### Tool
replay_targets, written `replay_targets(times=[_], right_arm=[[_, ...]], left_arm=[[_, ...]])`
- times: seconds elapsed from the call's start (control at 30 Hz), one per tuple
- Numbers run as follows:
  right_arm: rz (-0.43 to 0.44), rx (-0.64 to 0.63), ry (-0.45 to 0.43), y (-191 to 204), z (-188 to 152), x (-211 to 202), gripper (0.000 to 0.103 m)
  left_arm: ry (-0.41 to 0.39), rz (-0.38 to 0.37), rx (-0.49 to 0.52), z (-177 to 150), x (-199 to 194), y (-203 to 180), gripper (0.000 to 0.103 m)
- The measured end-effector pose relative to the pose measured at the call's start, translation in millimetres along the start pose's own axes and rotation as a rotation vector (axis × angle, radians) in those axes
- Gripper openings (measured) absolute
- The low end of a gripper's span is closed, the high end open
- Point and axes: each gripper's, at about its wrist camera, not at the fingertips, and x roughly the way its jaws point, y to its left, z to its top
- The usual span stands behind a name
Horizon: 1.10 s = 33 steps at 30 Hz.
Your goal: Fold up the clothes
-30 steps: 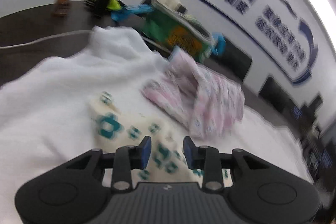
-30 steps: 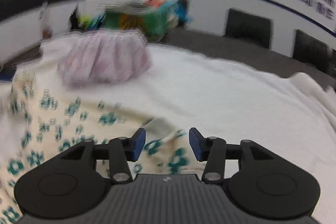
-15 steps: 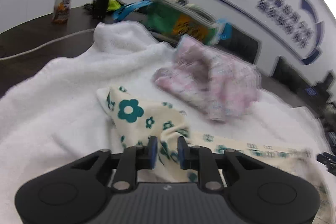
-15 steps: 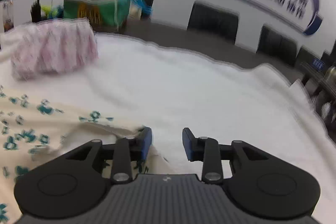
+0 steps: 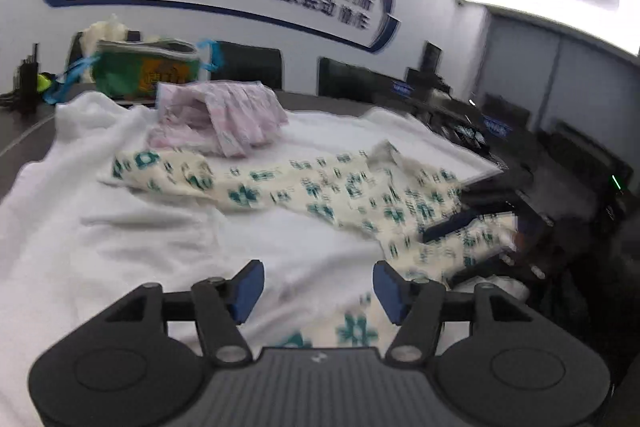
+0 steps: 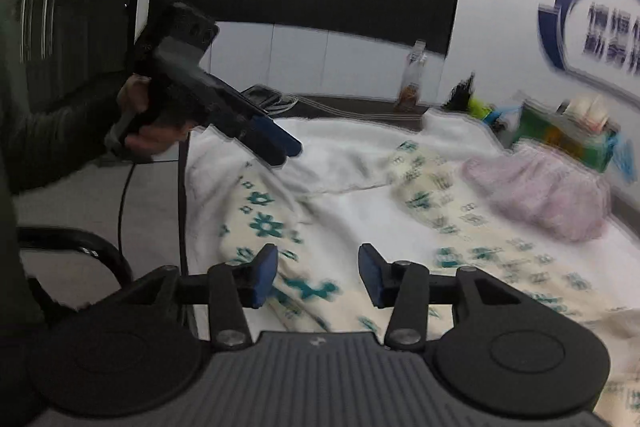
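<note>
The floral garment (image 5: 320, 187) is spread out long across the white towel (image 5: 120, 247), probably for folding. Both the left gripper (image 5: 318, 291) and right gripper (image 6: 318, 279) are opening just above it, nothing pinched.

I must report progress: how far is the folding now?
Done: the pink garment lies bundled at the far side. In hand: nothing; left gripper and right gripper are opening above the floral garment. Left: it lies stretched out, unfolded, on the white towel.
</note>
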Motion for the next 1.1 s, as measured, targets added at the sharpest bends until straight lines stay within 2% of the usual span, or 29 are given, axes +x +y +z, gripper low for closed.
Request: replay_targets(times=[0.03,0.07,0.1,0.13,0.17,0.3,0.4,0.53,0.57,0.63,0.67,0.7,0.73,0.8,0.83,0.87,0.9,0.97,1.03,1.1], right_arm=[[0.014,0.021,0.015,-3.0,0.5,8.9,0.041],[0.024,0.027,0.035,-4.6,-0.1,16.3,0.035],[0.033,0.022,0.059,-5.3,-1.6,22.6,0.025],[0.042,0.018,0.077,-4.6,-2.2,28.4,0.017],[0.060,0.016,0.090,-1.7,-2.8,32.9,0.003],[0.052,-0.024,0.080,8.0,1.2,31.7,0.002],[0.007,0.013,0.020,2.3,11.7,27.4,0.002],[-0.111,0.064,-0.018,-16.6,22.3,34.5,0.002],[-0.137,0.082,-0.014,-21.9,22.8,39.5,0.002],[-0.206,0.113,0.001,-30.7,23.2,51.2,0.002],[-0.249,0.129,0.033,-33.6,22.6,59.9,0.002],[-0.265,0.144,0.078,-36.5,21.3,67.7,0.004],[-0.277,0.149,0.117,-38.3,19.6,73.8,0.006],[-0.327,0.144,0.135,-39.5,17.6,72.0,0.016],[-0.362,0.145,0.125,-40.7,17.6,62.7,0.019],[-0.404,0.148,0.106,-42.4,18.1,48.7,0.026],[-0.441,0.157,0.081,-43.8,17.7,32.6,0.033],[-0.505,0.194,0.037,-45.4,12.7,-9.5,0.035],[-0.543,0.206,0.019,-40.7,1.2,-45.2,0.036],[-0.561,0.194,0.032,-32.8,-16.6,-70.2,0.043]], left_arm=[[0.016,0.001,-0.008,-5.0,2.7,2.5,0.058],[0.028,0.011,-0.018,-8.4,4.2,4.7,0.048],[0.039,0.022,-0.029,-11.5,5.4,6.8,0.027],[0.051,0.033,-0.039,-14.5,6.5,8.9,0.017],[0.051,0.038,-0.047,-16.5,5.4,10.3,0.006],[0.013,0.020,-0.070,-19.0,-6.5,14.5,0.002],[-0.029,0.035,-0.097,-5.0,-12.8,15.3,0.000],[-0.079,0.085,-0.067,25.2,-6.4,17.6,0.000],[-0.086,0.124,-0.039,31.5,-1.5,16.5,0.001],[-0.068,0.267,-0.022,41.4,16.7,18.0,0.001],[-0.053,0.306,-0.043,41.5,20.9,22.7,0.002],[-0.039,0.341,-0.069,40.9,23.8,28.0,0.008],[-0.026,0.376,-0.095,40.3,26.7,33.2,0.009],[-0.025,0.424,-0.149,37.5,22.9,42.3,0.011],[-0.055,0.405,-0.163,32.6,8.9,41.0,0.013],[-0.087,0.378,-0.174,27.2,-6.4,38.7,0.022],[-0.119,0.352,-0.185,21.8,-21.6,36.5,0.035],[-0.179,0.280,-0.177,10.1,-40.5,23.4,0.051],[-0.199,0.182,-0.155,1.1,-37.3,2.4,0.055],[-0.165,0.138,-0.077,-0.4,-18.9,-20.5,0.055]])
